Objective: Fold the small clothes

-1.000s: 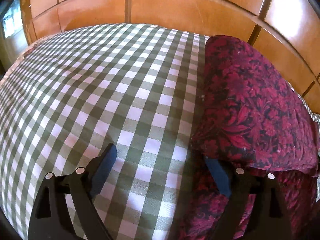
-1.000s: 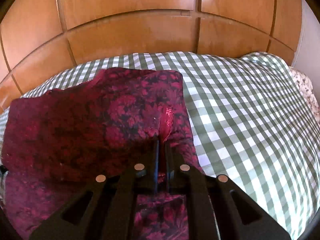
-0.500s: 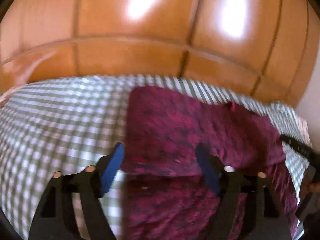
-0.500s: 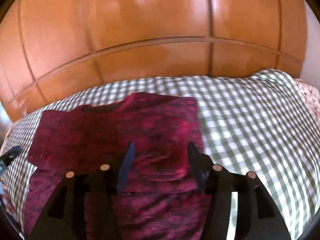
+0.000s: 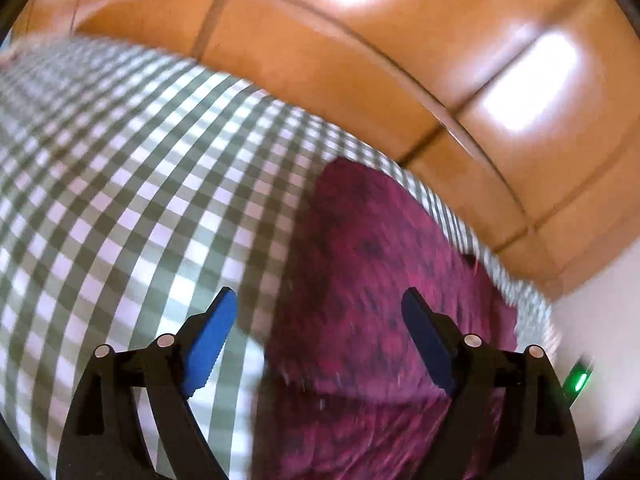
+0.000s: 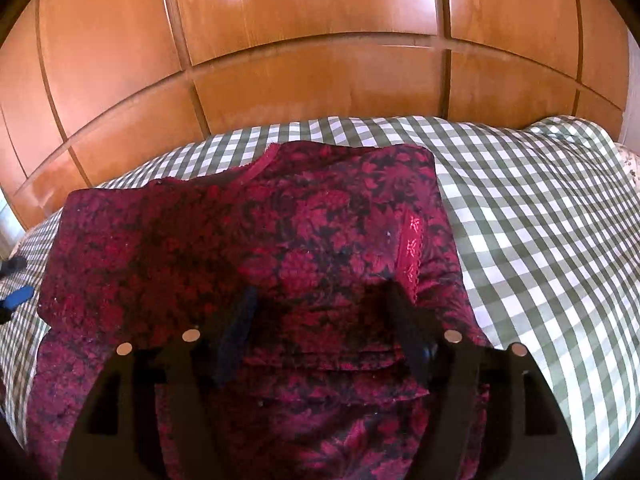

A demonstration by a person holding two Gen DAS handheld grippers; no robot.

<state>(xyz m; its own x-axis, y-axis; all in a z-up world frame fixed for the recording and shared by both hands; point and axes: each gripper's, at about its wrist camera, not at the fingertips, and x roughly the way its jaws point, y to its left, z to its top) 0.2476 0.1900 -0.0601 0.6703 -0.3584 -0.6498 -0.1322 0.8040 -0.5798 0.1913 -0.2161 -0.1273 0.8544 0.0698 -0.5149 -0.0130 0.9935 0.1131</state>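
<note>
1. Right wrist view: my right tongs (image 6: pixel 320 328) hang with both fingers spread apart over the garment (image 6: pixel 248 248), gripping nothing.
2. The garment is dark red with a floral pattern and lies flat on the checked sheet (image 6: pixel 540 240) of the bed, its neckline (image 6: pixel 256 168) toward the far side.
3. A folded layer crosses the garment near me, its edge running left to right just below my fingertips.
4. Behind the bed stands a wooden panel wall (image 6: pixel 320 40).
5. At the far left edge of this view a blue pad (image 6: pixel 18 298) of my other tool shows over the sheet, just beside the garment's left edge.
6. Left wrist view is blurred: my left tongs (image 5: pixel 320 340) are also wide apart and empty, the left finger over the sheet (image 5: pixel 120 200), the right one over the garment (image 5: pixel 360 280).
7. A green light (image 5: pixel 578 380) glows at the right edge.
</note>
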